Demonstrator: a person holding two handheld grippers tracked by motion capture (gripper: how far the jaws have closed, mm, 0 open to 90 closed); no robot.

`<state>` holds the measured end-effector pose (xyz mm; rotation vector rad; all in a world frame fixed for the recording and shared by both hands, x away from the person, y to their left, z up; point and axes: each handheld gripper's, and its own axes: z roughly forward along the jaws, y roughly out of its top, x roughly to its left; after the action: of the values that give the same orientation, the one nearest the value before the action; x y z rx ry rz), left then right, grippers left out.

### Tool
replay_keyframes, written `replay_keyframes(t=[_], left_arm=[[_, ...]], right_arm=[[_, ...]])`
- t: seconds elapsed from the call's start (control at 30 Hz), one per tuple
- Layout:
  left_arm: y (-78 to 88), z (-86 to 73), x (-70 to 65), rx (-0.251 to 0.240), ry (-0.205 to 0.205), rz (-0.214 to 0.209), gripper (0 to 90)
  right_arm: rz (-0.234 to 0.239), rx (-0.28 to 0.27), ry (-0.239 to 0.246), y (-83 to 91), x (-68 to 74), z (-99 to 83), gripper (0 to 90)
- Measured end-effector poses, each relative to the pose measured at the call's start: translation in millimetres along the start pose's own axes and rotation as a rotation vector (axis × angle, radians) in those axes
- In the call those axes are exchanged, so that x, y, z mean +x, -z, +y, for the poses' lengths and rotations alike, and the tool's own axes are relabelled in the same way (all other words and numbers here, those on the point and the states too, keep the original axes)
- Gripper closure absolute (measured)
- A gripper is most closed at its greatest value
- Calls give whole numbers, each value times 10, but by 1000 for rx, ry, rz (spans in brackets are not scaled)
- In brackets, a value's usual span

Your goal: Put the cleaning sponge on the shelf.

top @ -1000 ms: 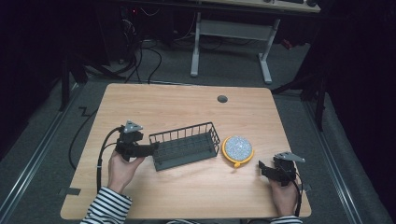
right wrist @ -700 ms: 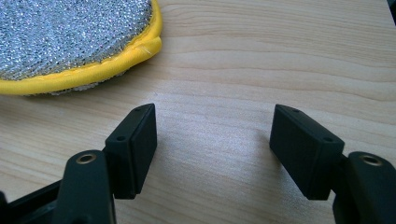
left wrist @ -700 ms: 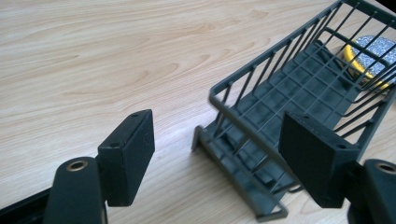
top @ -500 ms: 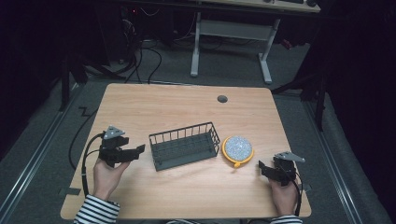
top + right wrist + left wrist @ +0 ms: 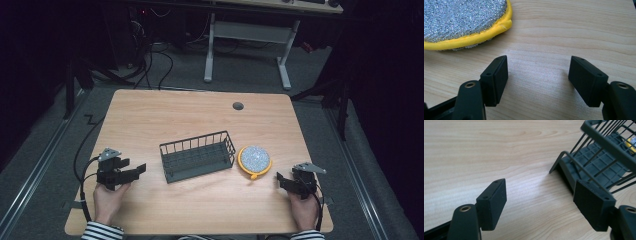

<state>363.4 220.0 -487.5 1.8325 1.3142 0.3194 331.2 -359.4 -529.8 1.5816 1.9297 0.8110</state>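
Left gripper (image 5: 134,170): jaws spread wide with nothing between them, held low over the worktop (image 5: 180,112) in the person's left hand (image 5: 107,197); a grey three-cornered plate sits on its top and a black cable trails from it off the worktop's edge.
Right gripper (image 5: 281,180): jaws also wide apart and empty, close above the bare wood, held in the person's right hand (image 5: 302,210).
Wire basket (image 5: 198,155): dark, rectangular, upright on the worktop, just ahead of the left gripper's jaws and apart from them; in the left gripper view its near corner stands ahead of the right-side jaw.
Scrubbing pad (image 5: 255,160): round, silver mesh with a yellow border, flat on the worktop, ahead of the right gripper and to its left, near but not touching; just beside the basket's end farthest from the left gripper.
Sleeves: striped, at both wrists.
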Motion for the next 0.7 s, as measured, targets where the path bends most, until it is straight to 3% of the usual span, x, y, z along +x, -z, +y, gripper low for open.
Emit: replay_keyframes(t=[0.23,0.4,0.63,0.7], left_arm=[[-58,-127,32,-5,23,19,274],[-146,-225,68,14,6,64,274],[-222,-294,116,18,13,95,274],[-250,-295,111,6,-4,130,276]], right_arm=[[2,0,2,0,3,0,322],[3,0,2,1,5,0,322],[2,0,3,1,4,0,322],[4,1,2,2,6,-1,331]])
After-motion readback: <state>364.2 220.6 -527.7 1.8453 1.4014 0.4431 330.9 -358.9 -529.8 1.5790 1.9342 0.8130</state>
